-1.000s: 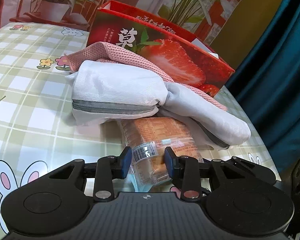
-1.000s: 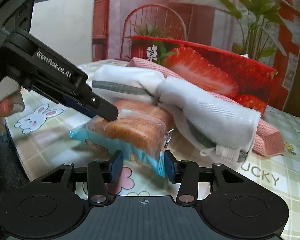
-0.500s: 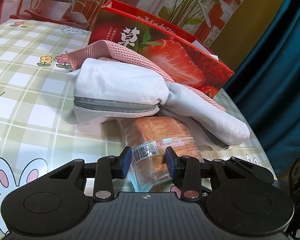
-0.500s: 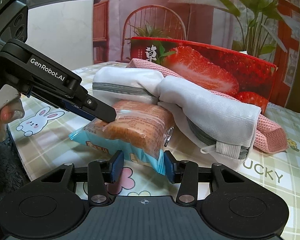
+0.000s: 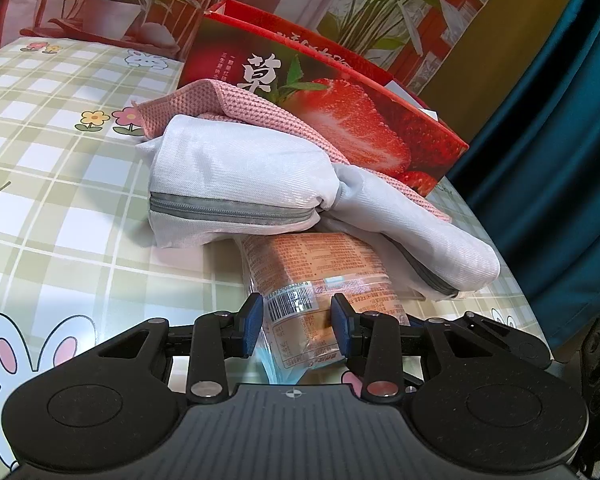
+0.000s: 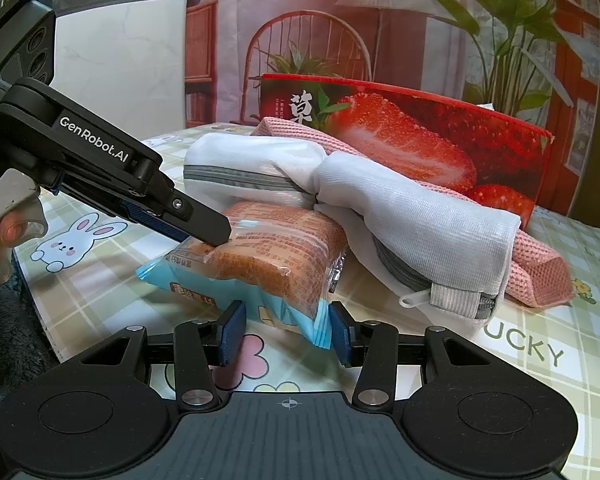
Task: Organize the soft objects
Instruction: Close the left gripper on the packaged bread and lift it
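A bread loaf in a clear and blue wrapper [image 5: 320, 264] lies on the checked tablecloth, half under a white mesh zip bag [image 5: 240, 176]. A pink knitted cloth [image 5: 252, 108] lies behind the bag. My left gripper [image 5: 298, 326] is shut on the wrapper's barcode end. In the right wrist view its fingertips [image 6: 216, 236] press into the loaf [image 6: 276, 252] from the left. My right gripper [image 6: 286, 332] stands open around the wrapper's blue sealed edge, and a gap shows at its left pad. The mesh bag [image 6: 412, 216] and pink cloth [image 6: 540, 276] lie to the right.
A red strawberry gift box [image 5: 360, 120] stands open-topped right behind the pile, also as the box [image 6: 460, 136]. The table's edge [image 6: 40, 304] runs close on the left, where a hand [image 6: 8, 232] holds the left gripper. A teal curtain [image 5: 560, 160] hangs on the right.
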Demonstrator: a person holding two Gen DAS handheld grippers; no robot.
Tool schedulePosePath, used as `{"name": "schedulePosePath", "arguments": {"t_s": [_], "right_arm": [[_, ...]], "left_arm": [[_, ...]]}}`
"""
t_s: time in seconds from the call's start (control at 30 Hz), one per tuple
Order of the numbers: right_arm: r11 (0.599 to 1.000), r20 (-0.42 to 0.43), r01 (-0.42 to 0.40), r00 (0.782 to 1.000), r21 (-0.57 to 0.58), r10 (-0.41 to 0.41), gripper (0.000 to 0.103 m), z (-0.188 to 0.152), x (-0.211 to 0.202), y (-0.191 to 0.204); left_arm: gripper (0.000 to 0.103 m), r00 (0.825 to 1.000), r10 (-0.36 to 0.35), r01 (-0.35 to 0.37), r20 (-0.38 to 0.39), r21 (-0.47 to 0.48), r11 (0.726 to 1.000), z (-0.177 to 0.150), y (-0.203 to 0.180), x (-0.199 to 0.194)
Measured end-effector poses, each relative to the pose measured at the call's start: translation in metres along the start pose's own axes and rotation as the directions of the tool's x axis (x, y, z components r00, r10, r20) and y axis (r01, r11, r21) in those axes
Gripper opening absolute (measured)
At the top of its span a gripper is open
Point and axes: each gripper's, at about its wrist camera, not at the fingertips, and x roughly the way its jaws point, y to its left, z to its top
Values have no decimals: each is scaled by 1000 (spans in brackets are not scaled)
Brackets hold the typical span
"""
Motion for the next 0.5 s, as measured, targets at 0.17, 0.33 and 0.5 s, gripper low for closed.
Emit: {"name": "schedulePosePath", "arguments": {"t_s": [0.17,0.33,0.5], "right_arm": [[1000,16,19,1000,-14,-19,47,5,-4,4],[1000,33,5,999,-14,-4,46,7,-7,4],[1000,27,-18,999,6,17,38,7,-9,3]], "left_arm": [[43,1000,-11,11,-8,9,1000,0,-4,2],[44,1000,-25,25,-17,20,999,-1,-7,3],[43,998,-47,48,-40,16,999,-1,-7,3]]}}
